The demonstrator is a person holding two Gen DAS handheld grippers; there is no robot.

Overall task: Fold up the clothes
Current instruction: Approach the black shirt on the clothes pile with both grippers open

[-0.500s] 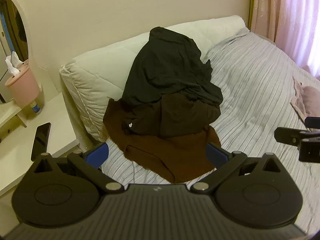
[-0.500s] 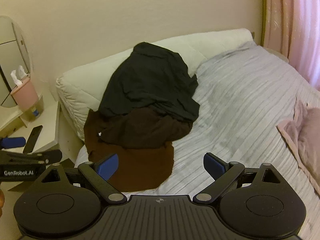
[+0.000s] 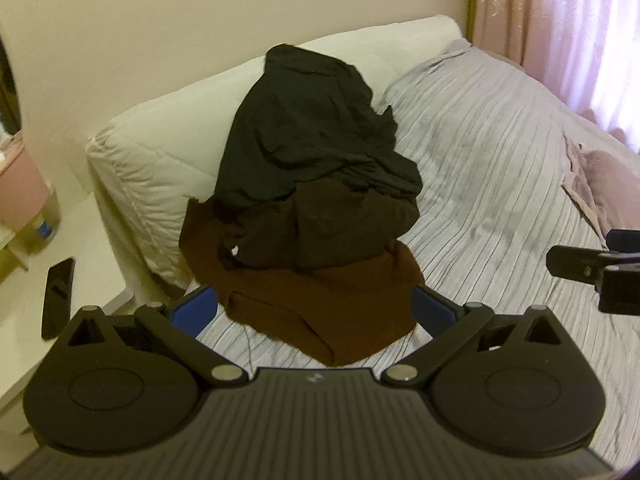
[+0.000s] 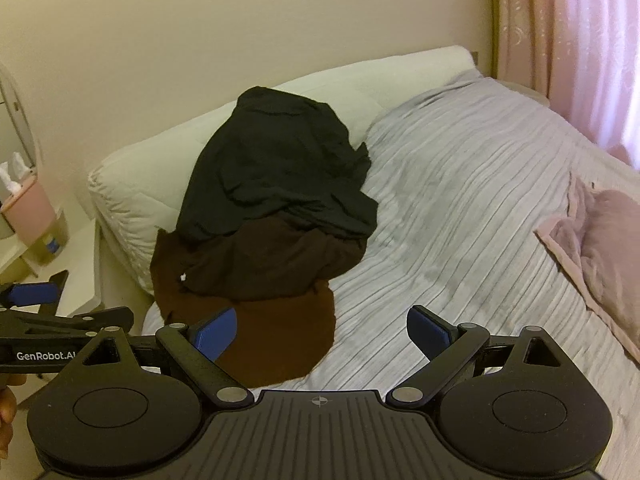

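I hold my left gripper (image 3: 314, 308) low over the near edge of the bed (image 3: 500, 168), its blue pads spread wide and gripping nothing; my right gripper (image 4: 322, 330) is equally spread and unloaded; a heap of clothes, black garment (image 3: 312, 136) over a brown garment (image 3: 328, 304), leans on the white pillow (image 3: 140, 160) toward the bedside; striped sheet lies bare to the right, as far as a pink cloth (image 4: 600, 248) near the far edge.
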